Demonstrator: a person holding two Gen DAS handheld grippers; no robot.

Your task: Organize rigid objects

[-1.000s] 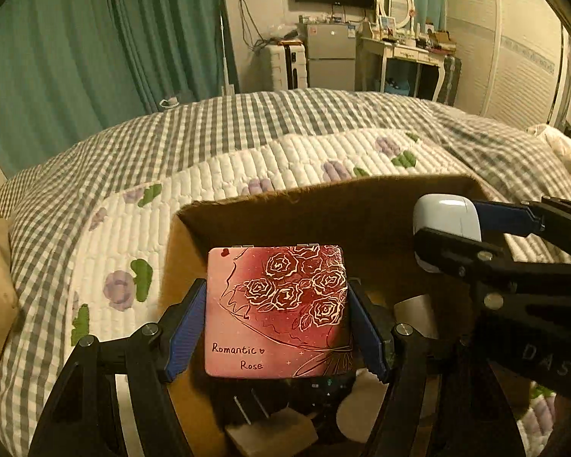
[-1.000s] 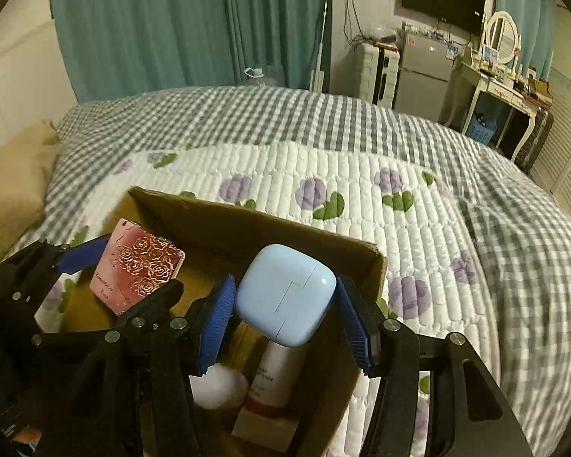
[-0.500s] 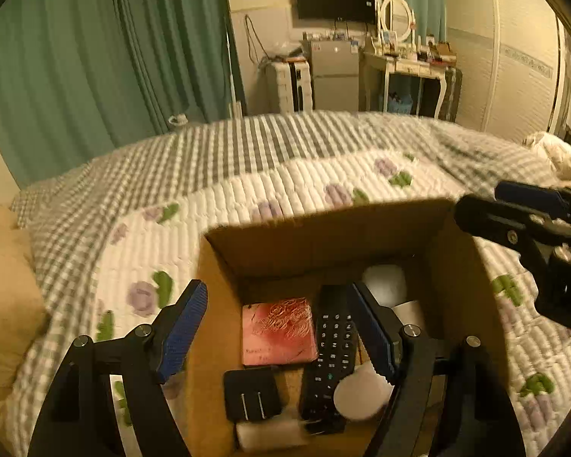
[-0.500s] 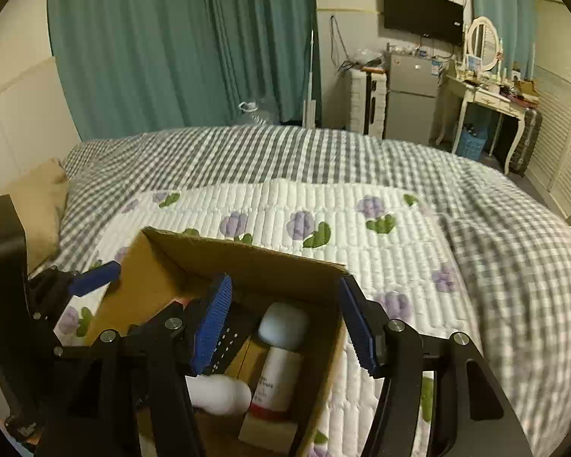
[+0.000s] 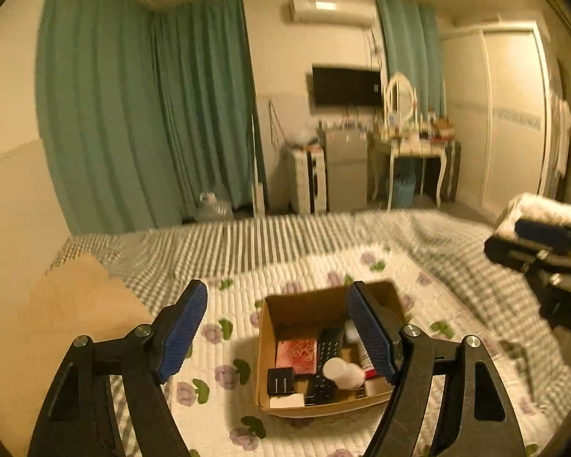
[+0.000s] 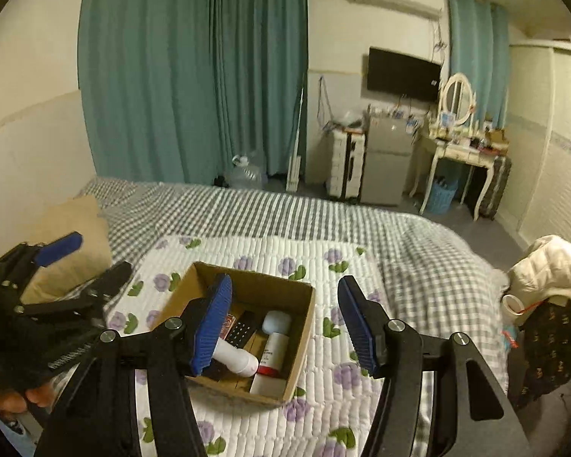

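Observation:
An open cardboard box (image 5: 300,306) (image 6: 304,327) sits on the quilted flower mat on the bed. Inside lie the pink rose case (image 5: 296,356), a black remote (image 5: 329,346), a small black block (image 5: 280,381), a white bottle (image 5: 342,371) (image 6: 236,360), a white tube with a red band (image 6: 272,358) and the pale blue case (image 6: 277,321). My left gripper (image 5: 281,333) is open and empty, high above the box. My right gripper (image 6: 285,323) is open and empty, also well above it.
A tan pillow (image 5: 76,323) (image 6: 68,243) lies at the left of the bed. A white jacket (image 6: 548,270) and dark clothing hang at the right. Green curtains, a TV, a small fridge and a dressing table stand beyond the bed.
Both grippers opened, dropping the pink rose case and the pale blue case into the box, then rose well above it.

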